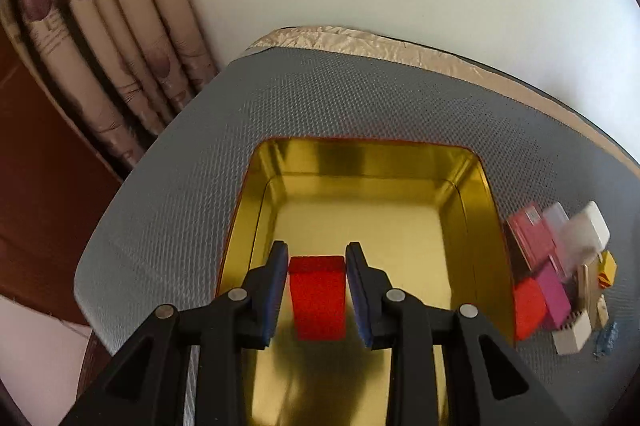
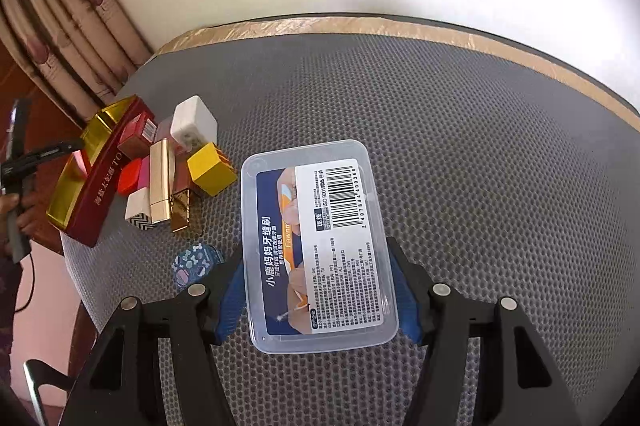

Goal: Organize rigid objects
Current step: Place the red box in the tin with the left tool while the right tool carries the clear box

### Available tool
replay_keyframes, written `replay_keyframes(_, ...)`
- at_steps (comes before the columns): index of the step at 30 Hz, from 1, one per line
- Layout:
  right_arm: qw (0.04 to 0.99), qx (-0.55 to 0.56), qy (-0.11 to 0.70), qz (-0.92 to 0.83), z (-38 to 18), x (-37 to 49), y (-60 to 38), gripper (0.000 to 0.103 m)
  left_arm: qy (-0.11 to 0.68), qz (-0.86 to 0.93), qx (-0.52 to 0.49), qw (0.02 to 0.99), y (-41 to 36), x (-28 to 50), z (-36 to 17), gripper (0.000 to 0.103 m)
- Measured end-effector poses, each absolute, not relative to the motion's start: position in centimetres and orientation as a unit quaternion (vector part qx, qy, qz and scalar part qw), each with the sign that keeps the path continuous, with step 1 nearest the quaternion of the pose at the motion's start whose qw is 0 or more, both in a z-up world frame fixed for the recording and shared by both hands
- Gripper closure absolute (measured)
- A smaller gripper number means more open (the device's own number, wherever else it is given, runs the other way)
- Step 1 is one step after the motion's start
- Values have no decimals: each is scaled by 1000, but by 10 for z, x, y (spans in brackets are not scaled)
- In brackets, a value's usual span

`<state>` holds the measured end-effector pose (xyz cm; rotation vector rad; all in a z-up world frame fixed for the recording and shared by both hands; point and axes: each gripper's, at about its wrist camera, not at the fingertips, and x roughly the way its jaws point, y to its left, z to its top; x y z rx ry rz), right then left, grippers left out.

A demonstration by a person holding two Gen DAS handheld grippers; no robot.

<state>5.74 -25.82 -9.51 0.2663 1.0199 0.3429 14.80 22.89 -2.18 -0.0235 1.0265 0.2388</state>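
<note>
Both tongs (image 1: pixel 317 290) (image 2: pixel 318 292) tilt down | left grips red block (image 1: pixel 318 296) (over tin (image 1: pixel 368 156))

Both grippers are built alike. The left gripper (image 1: pixel 317 290) is formed of matte black angular arms with triangular cut-outs, joined by round silver pivot pins, and blue pads are fitted to the inner faces of its fingers (image 1: pixel 278 286). The same black linkage, silver pins and blue pads (glossier here) are seen on the right gripper (image 2: pixel 320 290).
</note>
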Motion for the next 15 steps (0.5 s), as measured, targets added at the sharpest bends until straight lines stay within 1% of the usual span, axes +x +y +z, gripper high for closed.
replay_keyframes(3, 850, 132, 484, 162, -94, 57, -260, 44, 482, 100, -37, 870, 238, 155, -18, 73)
replay_keyframes(5, 852, 130, 481, 163, -89, 57, -258, 44, 466, 91, -46, 879, 240, 151, -6, 71)
replay_keyframes(7, 854, 132, 474, 168, -80, 57, -253, 44, 443, 91, -41, 891, 236, 144, 8, 63)
replay_keyframes(9, 854, 141, 465, 185, -66, 58, -246, 44, 425, 100, -45, 899, 232, 127, 23, 58)
replay_keyframes(15, 850, 137, 435, 262, -7, 65, -188, 44, 386, 137, -16, 912, 205, 54, 36, 57)
